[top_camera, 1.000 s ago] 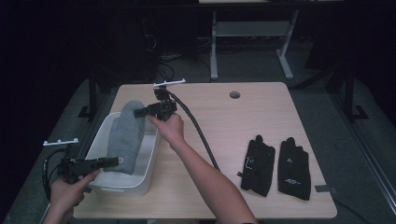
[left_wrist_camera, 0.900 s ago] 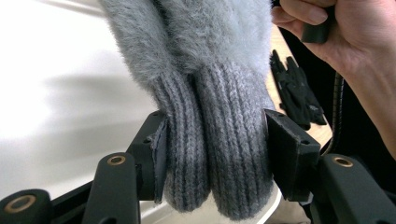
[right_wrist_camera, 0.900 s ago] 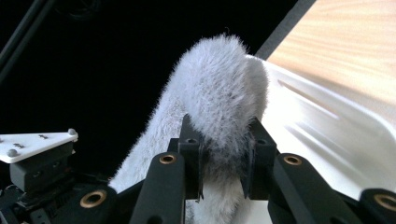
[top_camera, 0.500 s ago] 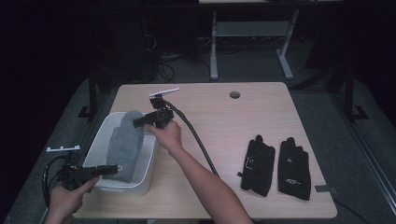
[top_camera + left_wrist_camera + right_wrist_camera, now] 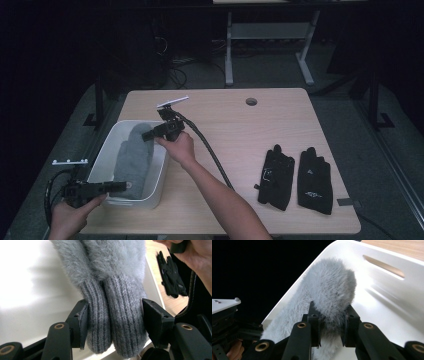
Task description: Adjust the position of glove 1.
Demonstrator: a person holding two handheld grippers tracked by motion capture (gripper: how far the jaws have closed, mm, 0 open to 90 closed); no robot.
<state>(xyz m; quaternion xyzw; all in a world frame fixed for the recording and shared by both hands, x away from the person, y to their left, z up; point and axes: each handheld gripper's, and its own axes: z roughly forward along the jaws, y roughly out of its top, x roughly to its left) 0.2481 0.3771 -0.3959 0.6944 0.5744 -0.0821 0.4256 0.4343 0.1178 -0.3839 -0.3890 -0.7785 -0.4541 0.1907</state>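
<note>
- Left tool (image 5: 117,186) at the near-left corner of the bench (image 5: 235,125), level, tips reaching over the near rim of the white bin (image 5: 160,170).
- In the left gripper view, left tool (image 5: 113,320) set around the ribbed cuffs of the grey mittens (image 5: 110,285) — jaws just been opening, left pad at the knit, right pad standing a little clear; released, not clamped.
- Grey mittens (image 5: 134,157) lying lengthwise inside the bin, cuffs toward the near wall, fuzzy ends toward the far end.
- Right tool (image 5: 148,135) over the far end of the bin, pointing left, cable trailing back across the bench.
- In the right gripper view, right tool (image 5: 330,327) clenched on the fuzzy end of the mittens (image 5: 329,287), pile bulging out above both pads; white bin wall (image 5: 387,290) with slot handle behind.
- Right hand (image 5: 177,147) just beside the bin's right rim, forearm entering from the bottom edge.
- Pair of black gloves (image 5: 295,177) flat on the bench at right, side by side, fingers pointing away — well apart from the bin.
</note>
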